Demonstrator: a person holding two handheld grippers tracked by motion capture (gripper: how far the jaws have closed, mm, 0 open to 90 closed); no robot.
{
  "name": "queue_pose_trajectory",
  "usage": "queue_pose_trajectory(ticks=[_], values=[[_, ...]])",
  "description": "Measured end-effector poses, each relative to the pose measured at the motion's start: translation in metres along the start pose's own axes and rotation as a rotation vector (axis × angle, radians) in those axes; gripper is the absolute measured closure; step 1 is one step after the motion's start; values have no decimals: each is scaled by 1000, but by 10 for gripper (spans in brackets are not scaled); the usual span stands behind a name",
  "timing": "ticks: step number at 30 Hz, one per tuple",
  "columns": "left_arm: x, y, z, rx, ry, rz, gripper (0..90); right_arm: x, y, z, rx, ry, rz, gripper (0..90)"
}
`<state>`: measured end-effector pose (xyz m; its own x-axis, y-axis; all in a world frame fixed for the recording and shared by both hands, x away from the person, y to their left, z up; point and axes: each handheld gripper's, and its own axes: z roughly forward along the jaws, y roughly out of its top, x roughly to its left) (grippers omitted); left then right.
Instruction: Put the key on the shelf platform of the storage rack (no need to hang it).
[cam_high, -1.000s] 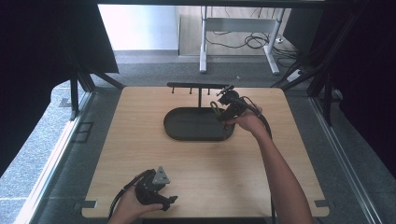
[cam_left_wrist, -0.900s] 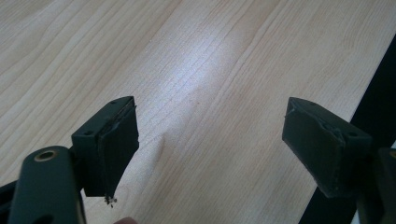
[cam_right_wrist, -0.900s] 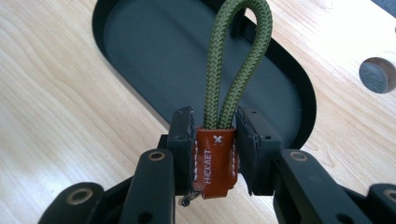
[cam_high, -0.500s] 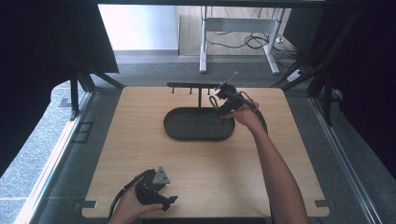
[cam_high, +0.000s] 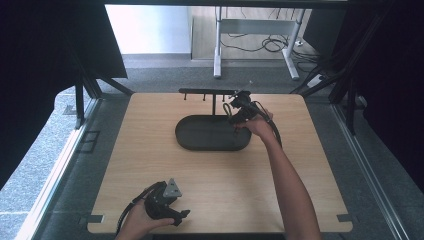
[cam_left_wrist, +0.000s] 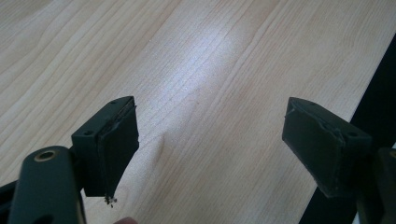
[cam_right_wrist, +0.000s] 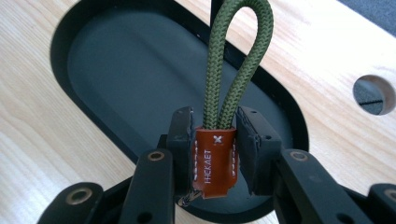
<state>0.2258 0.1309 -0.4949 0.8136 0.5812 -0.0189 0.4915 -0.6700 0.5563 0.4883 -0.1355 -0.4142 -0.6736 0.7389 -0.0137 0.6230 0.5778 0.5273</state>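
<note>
Daylight from ahead, tabletop glare, soft focus

High view overhead, far; right gripper view close above black tray (cam_right_wrist: 140, 70), shared with high view (cam_high: 212, 142).

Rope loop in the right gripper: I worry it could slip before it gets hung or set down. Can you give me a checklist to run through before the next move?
1. Right gripper shut on the brown tab of the rope loop: ok.
2. Loop hangs free and untangled beyond the jaws: ok.
3. Black tray under the loop has a bare floor: ok.
4. Rack behind the tray has a free peg: cannot tell.
5. Left gripper open, holding nothing, near the table edge, out of the way: ok.
</note>
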Motion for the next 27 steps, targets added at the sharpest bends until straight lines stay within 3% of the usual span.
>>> queue_pose_trajectory(ticks=[12,27], values=[[-1,0,1,-6,-3,-7,191,0,-16,19,-10,-15,15,679],[-1,0,3,2,-5,-4,191,-2,-34,39,29,-12,36,673]])
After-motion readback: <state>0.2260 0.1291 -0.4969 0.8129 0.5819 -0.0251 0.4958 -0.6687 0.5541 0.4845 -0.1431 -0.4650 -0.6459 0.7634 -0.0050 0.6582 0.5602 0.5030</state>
